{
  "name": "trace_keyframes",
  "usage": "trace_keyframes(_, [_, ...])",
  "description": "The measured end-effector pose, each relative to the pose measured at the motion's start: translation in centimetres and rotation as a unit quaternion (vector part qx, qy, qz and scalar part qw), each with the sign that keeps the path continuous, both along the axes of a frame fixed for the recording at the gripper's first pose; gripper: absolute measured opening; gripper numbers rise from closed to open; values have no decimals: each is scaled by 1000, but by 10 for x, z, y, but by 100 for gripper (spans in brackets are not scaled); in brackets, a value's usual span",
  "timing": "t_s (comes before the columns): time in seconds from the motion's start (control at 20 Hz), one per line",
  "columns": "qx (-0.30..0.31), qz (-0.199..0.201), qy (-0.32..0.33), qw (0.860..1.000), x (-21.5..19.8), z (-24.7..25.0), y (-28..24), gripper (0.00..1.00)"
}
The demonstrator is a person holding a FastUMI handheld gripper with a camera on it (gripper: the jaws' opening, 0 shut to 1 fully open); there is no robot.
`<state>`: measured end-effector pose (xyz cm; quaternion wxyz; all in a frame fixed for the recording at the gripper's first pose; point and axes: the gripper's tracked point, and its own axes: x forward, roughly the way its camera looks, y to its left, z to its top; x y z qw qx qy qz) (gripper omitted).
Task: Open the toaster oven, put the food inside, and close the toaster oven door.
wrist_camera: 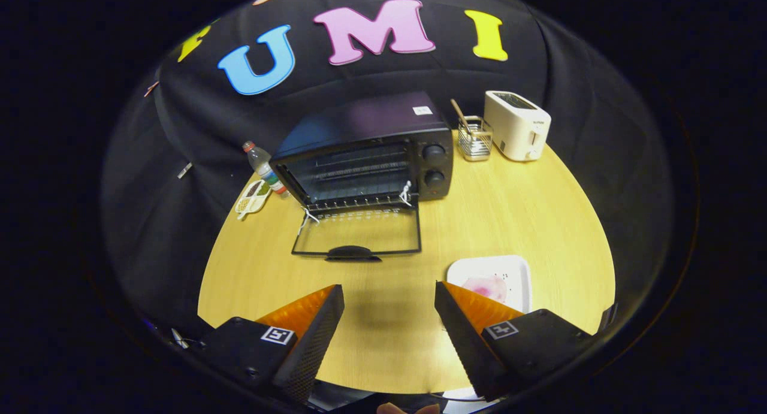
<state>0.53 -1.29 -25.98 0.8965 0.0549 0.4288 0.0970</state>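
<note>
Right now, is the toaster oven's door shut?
No, the toaster oven has its door folded down flat on the table, beyond the open jaws.

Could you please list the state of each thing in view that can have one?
Toaster oven: door folded down, open.
Plate: beside the far finger, holds pink food.
Tool: open, nothing between its fingers.
Toaster: upright, slots look empty.
Bottle: upright, capped.
</note>
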Motion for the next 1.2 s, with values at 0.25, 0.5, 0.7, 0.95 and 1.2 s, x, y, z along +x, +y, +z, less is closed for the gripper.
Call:
trace_keyframes(0.25, [-33, -15, 87, 996, 16, -42, -86, 99])
trace_keyframes(0.5, [-43, -28, 192, 980, 40, -94, -150, 99])
trace_keyframes(0.7, [-41, -38, 243, 968, 56, -128, -168, 99])
trace_keyframes(0.95, [-77, -14, 272, 959, 48, -157, -182, 78])
trace_keyframes(1.2, [-89, -9, 283, 955, 40, -168, -184, 39])
